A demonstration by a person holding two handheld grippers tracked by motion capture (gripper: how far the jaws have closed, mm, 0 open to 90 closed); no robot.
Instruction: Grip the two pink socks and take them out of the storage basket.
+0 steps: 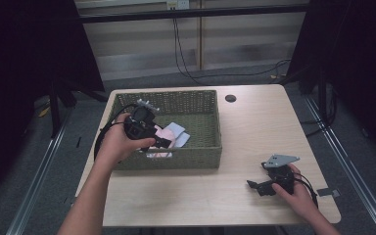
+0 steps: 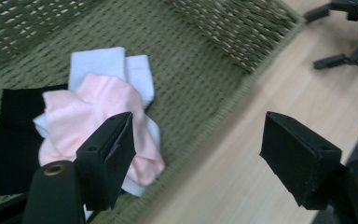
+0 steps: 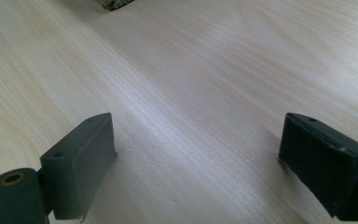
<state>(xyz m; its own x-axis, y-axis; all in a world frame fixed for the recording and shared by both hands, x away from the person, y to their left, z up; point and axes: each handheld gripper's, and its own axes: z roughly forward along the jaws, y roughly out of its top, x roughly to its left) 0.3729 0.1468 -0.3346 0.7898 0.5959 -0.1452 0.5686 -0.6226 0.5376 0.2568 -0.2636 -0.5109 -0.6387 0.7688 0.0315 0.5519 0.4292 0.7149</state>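
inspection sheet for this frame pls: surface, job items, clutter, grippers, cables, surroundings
Surface: light wood table, bare on the right half.
Job's things: green woven basket holding pink cloth, pale blue cloth and black cloth.
Clutter: nothing seen.
Grippers: left gripper open at the basket's near wall; right gripper open over bare table.
Cables: black cables on the floor behind the table.
Surroundings: grey floor, dark curtains both sides.

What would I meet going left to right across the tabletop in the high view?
Left tongs held over the green woven basket → pink cloth and pale blue cloth inside the basket → round dark grommet hole in the table → right tongs resting on bare wood.
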